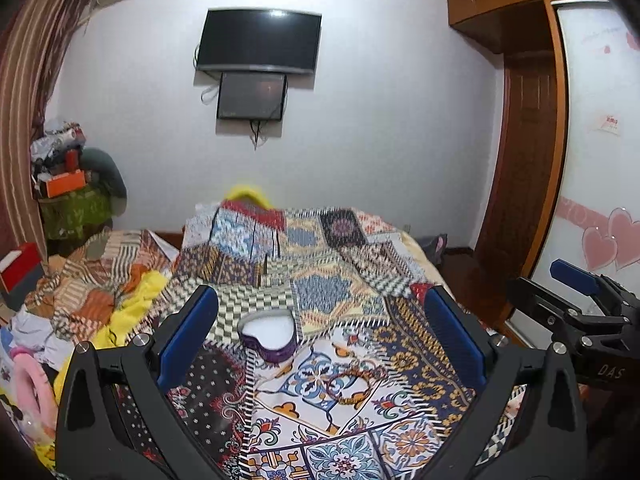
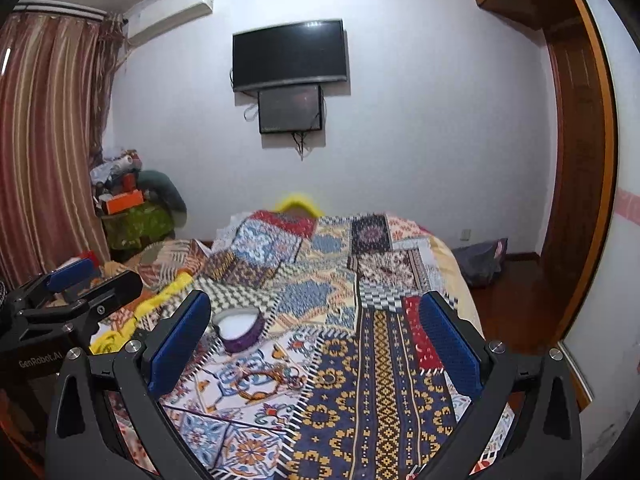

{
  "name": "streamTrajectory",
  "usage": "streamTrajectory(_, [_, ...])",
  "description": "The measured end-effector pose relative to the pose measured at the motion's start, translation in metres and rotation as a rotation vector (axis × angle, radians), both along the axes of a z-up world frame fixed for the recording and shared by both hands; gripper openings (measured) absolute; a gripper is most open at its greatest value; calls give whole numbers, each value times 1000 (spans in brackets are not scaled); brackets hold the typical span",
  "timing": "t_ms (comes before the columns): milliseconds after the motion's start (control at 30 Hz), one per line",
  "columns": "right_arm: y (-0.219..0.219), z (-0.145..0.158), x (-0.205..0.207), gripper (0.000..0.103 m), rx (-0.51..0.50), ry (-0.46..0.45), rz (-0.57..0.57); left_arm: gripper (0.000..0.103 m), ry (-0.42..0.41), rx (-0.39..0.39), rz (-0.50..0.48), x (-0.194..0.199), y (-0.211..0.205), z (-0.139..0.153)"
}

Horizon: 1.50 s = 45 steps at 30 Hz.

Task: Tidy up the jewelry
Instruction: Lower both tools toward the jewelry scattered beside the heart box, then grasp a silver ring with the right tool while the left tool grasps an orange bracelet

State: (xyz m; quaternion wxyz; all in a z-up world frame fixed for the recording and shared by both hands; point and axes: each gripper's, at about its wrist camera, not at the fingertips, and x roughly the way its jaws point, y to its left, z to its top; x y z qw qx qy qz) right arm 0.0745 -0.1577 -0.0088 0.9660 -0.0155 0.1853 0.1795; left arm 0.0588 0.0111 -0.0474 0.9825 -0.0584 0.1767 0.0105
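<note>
Left gripper point(image 1: 320, 326): spread wide, empty, held above the bedspread point(image 1: 344, 276), aimed at the heart-shaped box point(image 1: 267, 334).
Right gripper point(image 2: 316, 330): spread wide too, nothing between the pads, held beside the left one over the same patterned cloth.
Box: purple-walled, white inside, lid off or absent, sitting open on the bedspread; nearer the left finger of each gripper than the right; looks empty, though blur makes that uncertain.
Bracelet point(image 2: 256, 384): beaded loop, orange-brown, lying flat on the cloth just in front of the box, hard to pick out against the print; not touching the box.
Ring point(image 2: 329, 379): possibly a small ring on the blue-and-gold patch, beside the bracelet; too small to be sure.
Step in hand: likely the start, approach before any pickup; nothing gripped, nothing visibly stowed.
Next move calls for: lowering one gripper over the bracelet, pinching a short stretch of beads without catching the fabric, then carrying it over the box rim and releasing inside.
</note>
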Motion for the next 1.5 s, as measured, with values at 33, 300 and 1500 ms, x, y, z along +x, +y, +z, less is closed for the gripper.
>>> streamTrajectory(33, [0,-6,5,103,-8,15,-4,103,12,1,2,3,0,-4])
streamTrajectory(300, [-8,-58,49,103,-76,168,-21,103,196,34,-4,50,3,-60])
streamTrajectory(1500, [13,-150,135,36,-251,539,274,15,616,-71,-258,127,-3,-156])
